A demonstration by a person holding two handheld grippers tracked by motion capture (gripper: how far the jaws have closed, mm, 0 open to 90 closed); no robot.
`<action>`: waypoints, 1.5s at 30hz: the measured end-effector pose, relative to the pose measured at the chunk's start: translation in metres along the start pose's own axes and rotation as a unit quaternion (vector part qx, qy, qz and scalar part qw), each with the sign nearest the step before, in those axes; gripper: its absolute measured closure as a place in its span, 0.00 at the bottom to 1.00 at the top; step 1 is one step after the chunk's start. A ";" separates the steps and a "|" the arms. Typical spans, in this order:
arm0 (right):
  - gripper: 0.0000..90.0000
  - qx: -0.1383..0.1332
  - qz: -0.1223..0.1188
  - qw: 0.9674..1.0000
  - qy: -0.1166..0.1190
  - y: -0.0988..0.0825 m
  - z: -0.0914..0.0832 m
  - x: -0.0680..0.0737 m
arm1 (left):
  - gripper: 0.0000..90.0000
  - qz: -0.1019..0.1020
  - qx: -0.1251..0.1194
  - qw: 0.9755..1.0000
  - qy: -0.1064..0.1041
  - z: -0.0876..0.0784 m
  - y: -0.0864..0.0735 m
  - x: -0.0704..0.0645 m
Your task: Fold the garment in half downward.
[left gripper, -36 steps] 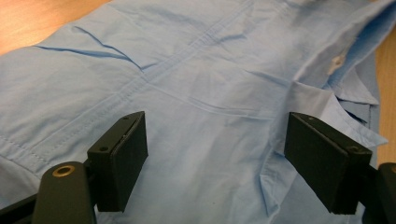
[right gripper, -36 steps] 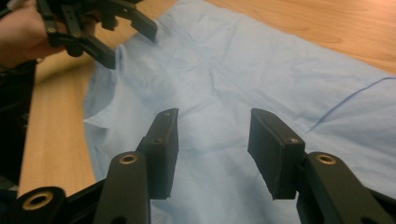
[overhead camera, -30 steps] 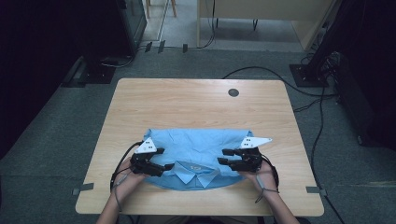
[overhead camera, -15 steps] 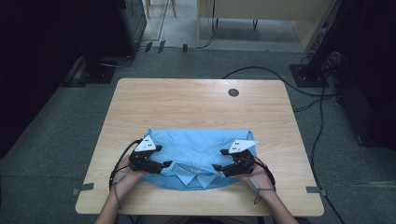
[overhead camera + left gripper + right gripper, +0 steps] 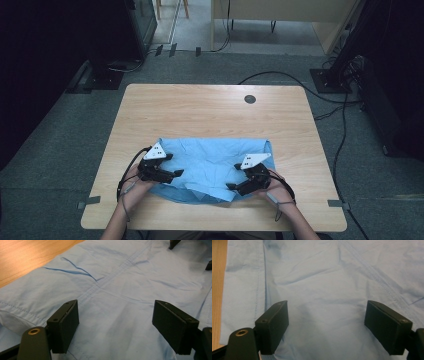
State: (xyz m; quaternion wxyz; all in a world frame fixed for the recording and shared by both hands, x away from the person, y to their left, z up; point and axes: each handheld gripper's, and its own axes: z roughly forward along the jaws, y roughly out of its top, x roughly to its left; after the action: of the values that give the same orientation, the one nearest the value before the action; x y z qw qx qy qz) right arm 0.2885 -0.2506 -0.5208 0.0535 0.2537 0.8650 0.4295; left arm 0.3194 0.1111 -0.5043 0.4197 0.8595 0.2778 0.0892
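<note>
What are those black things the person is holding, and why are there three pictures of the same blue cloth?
Those black things are grabbing tools. A person holds one in each hand: the left hand-held gripper and the right hand-held gripper. Each has two black jaws that pinch like tongs.

One picture comes from a camera high above the wooden table, looking down. The other two come from little cameras riding on the tools, so you look along each tool's own jaws from close up.

On the table lies a crumpled blue shirt. In both close-up pictures the jaws stand wide apart above the shirt with nothing pinched between them. The right tool's jaws have just been opening. So nothing is held at this moment; both tools hover over the cloth.
</note>
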 end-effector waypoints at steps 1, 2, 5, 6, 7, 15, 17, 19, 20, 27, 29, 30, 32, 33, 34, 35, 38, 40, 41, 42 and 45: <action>0.21 0.000 0.000 1.000 0.000 0.000 0.000 0.000 | 0.24 0.001 0.000 1.000 0.001 0.000 0.000 0.000; 0.21 -0.002 0.000 1.000 -0.003 0.001 -0.001 0.000 | 0.24 0.000 0.001 1.000 0.001 0.000 0.001 0.001; 0.21 -0.008 0.001 1.000 -0.012 0.004 -0.001 0.000 | 0.24 0.002 0.000 1.000 0.002 -0.001 0.004 0.003; 0.21 -0.008 0.001 1.000 -0.012 0.004 -0.001 0.000 | 0.24 0.002 0.000 1.000 0.002 -0.001 0.004 0.003; 0.21 -0.005 -0.002 1.000 -0.022 0.006 0.001 0.001 | 0.24 0.002 0.000 1.000 0.002 -0.001 0.004 0.003; 0.21 0.000 -0.006 1.000 -0.025 0.011 0.007 0.005 | 0.24 0.001 0.000 1.000 0.005 -0.003 0.006 0.007; 0.21 0.003 -0.006 1.000 -0.025 0.014 0.011 0.007 | 0.24 0.000 -0.001 1.000 0.006 -0.003 0.007 0.008; 0.21 0.003 -0.006 1.000 -0.023 0.016 0.014 0.009 | 0.24 0.000 -0.001 1.000 0.007 -0.004 0.007 0.009; 0.21 0.003 -0.006 1.000 -0.023 0.016 0.014 0.009 | 0.24 0.000 -0.001 1.000 0.007 -0.004 0.007 0.009; 0.21 0.011 -0.019 1.000 -0.018 0.022 0.022 0.015 | 0.24 -0.001 -0.003 1.000 0.009 -0.004 0.009 0.012; 0.21 0.012 -0.022 1.000 -0.016 0.023 0.024 0.016 | 0.24 -0.003 -0.003 1.000 0.010 -0.004 0.009 0.014; 0.21 0.012 -0.022 1.000 -0.016 0.023 0.024 0.016 | 0.24 -0.003 -0.003 1.000 0.010 -0.004 0.009 0.014; 0.21 0.018 -0.027 0.999 -0.011 0.024 0.027 0.019 | 0.24 -0.003 -0.002 1.000 0.010 -0.005 0.009 0.015; 0.21 0.018 -0.027 0.999 -0.011 0.024 0.027 0.019 | 0.24 -0.003 -0.002 1.000 0.010 -0.005 0.009 0.015; 0.21 0.021 -0.035 0.999 -0.007 0.023 0.029 0.021 | 0.24 -0.003 -0.002 1.000 0.011 -0.005 0.009 0.015; 0.21 0.023 -0.037 0.999 -0.004 0.023 0.029 0.022 | 0.24 -0.004 -0.002 1.000 0.012 -0.006 0.008 0.016; 0.21 0.024 -0.044 0.999 0.002 0.021 0.029 0.023 | 0.24 -0.006 -0.003 1.000 0.015 -0.008 0.007 0.019; 0.21 0.032 -0.047 0.998 0.009 0.020 0.029 0.023 | 0.24 -0.006 -0.003 1.000 0.015 -0.008 0.007 0.019; 0.21 0.032 -0.047 0.998 0.009 0.020 0.029 0.023 | 0.24 -0.009 -0.002 1.000 0.017 -0.009 0.007 0.021; 0.21 0.032 -0.047 0.998 0.009 0.020 0.029 0.023 | 0.24 -0.009 -0.002 1.000 0.017 -0.009 0.007 0.021; 0.21 0.033 -0.046 0.998 0.007 0.021 0.028 0.023 | 0.24 -0.009 -0.003 1.000 0.018 -0.010 0.007 0.023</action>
State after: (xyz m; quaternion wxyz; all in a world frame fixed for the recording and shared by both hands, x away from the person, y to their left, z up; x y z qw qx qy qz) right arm 0.2854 -0.2087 -0.5191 0.0586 0.2119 0.8900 0.3995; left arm 0.3374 0.1272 -0.4943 0.4175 0.8541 0.2929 0.1019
